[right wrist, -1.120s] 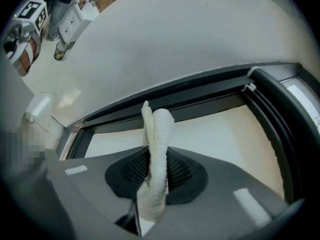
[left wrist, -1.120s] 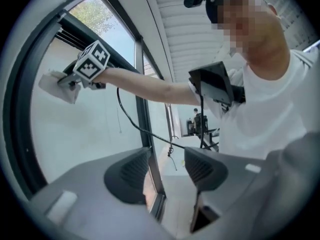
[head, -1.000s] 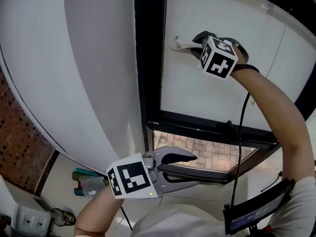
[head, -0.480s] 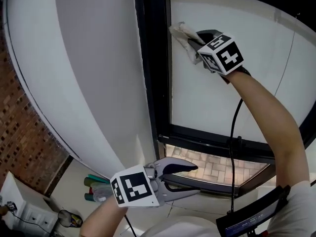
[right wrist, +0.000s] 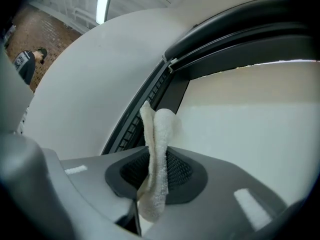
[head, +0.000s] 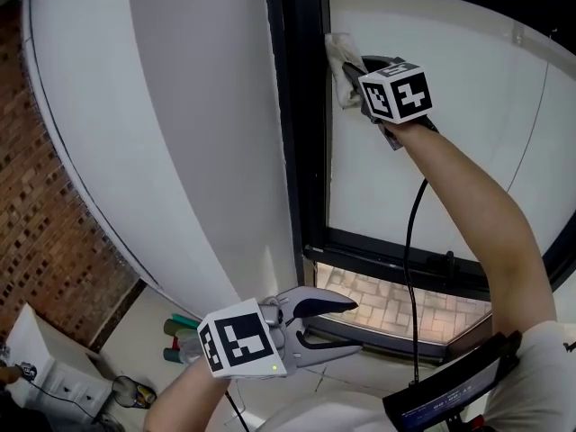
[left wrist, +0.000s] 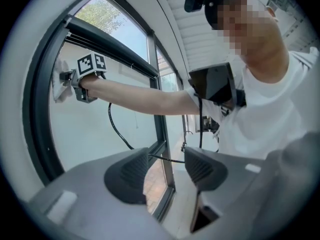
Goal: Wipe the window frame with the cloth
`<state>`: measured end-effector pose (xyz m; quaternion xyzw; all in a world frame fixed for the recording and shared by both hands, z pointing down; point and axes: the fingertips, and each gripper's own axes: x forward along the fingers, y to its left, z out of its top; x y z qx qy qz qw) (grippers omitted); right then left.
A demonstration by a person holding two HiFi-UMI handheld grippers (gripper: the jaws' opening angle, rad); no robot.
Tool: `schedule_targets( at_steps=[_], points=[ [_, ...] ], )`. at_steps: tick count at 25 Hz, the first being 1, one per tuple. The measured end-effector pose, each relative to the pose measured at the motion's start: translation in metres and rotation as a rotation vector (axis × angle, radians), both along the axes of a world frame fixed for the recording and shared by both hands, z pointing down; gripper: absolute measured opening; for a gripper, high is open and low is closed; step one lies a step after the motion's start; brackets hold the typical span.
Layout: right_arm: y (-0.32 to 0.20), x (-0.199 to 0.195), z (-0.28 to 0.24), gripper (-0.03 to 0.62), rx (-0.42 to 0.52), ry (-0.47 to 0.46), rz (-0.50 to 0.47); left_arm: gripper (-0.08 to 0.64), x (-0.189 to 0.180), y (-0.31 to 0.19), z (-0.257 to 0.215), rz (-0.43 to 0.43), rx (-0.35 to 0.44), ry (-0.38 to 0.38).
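A black window frame runs up the head view beside a white wall. My right gripper is raised high and shut on a white cloth, which lies against the frame's inner edge next to the pane. In the right gripper view the cloth stands folded between the jaws, with the frame just beyond it. My left gripper hangs low near my body, open, with nothing between its fingers. From the left gripper view the cloth shows pressed to the frame.
A lower window sash is tilted open over a brick-paved ground. A cable hangs from the right gripper. A brick wall stands at the left, with bottles and a white box on the floor.
My right gripper has carried the cloth left from the pane onto the frame's inner edge. The head view has shifted. My left gripper has stayed low and open.
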<state>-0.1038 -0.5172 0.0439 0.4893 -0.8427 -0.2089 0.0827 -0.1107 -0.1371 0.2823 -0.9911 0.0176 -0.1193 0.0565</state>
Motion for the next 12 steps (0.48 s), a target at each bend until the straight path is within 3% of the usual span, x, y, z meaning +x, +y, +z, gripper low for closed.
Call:
schedule_targets(
  at_steps=[12],
  points=[
    [0.0,-0.033,0.081,0.072,-0.02,0.062,-0.042,0.242,-0.025,0.005,0.011,-0.02,-0.035,-0.012]
  ],
)
